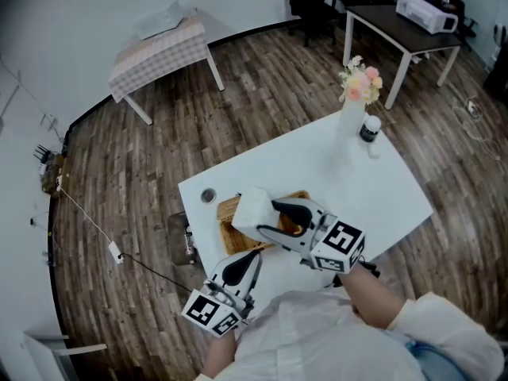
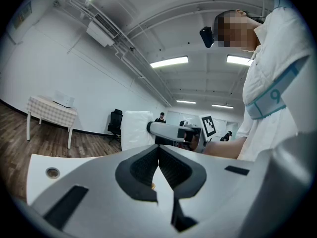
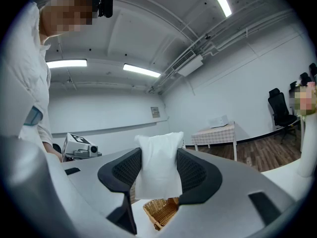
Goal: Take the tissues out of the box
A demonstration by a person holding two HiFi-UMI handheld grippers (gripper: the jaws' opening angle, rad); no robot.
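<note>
A white soft pack of tissues (image 1: 250,209) hangs over the wicker basket (image 1: 228,213) on the white table (image 1: 381,189). My right gripper (image 1: 268,219) is shut on it, and in the right gripper view the pack (image 3: 157,157) fills the gap between both pads of the right gripper (image 3: 158,171), with the basket (image 3: 161,211) below. My left gripper (image 1: 254,255) sits lower, near the table's front edge, apart from the pack. Its jaws meet at the tips with nothing between them (image 2: 158,152). From the left gripper view the pack (image 2: 136,129) and the right gripper (image 2: 171,130) show ahead.
A white vase of flowers (image 1: 355,105) and a dark-capped jar (image 1: 370,128) stand at the table's far right. A small round object (image 1: 208,195) lies at the left edge. A checked side table (image 1: 159,50) and a dark desk (image 1: 401,26) stand farther off on the wood floor.
</note>
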